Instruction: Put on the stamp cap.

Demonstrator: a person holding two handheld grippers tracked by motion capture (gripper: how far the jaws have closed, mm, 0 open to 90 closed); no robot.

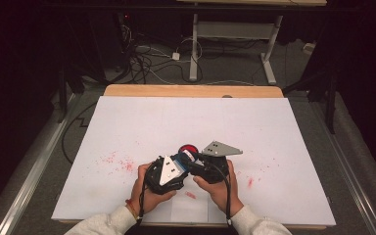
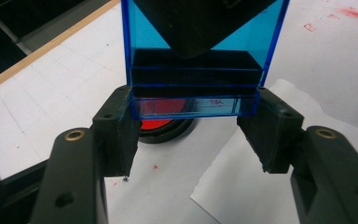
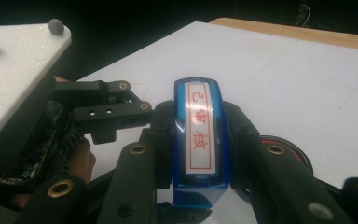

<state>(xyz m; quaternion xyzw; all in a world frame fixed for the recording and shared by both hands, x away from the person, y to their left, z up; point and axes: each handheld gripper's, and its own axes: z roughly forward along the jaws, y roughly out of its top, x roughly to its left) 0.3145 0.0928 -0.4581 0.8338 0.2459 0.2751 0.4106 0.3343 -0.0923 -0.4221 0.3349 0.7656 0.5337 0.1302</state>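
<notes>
red ink pad (image 2: 161,125) half hidden behind blue stamp (image 2: 200,56)

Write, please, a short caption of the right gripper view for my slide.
Right claw shut on a blue stamp, red characters on its face, above the white paper sheet.

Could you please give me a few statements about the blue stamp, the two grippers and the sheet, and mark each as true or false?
1. Both grippers are closed on the blue stamp. True: the left gripper and the right gripper each clamp it.
2. The stamp face bears red characters. True.
3. The round red ink pad is at the table's far edge. False: it lies just beyond the grippers, near the person.
4. The white sheet is spotless. False: red marks dot it.
5. The stamp is opaque green. False: it is clear blue.
</notes>
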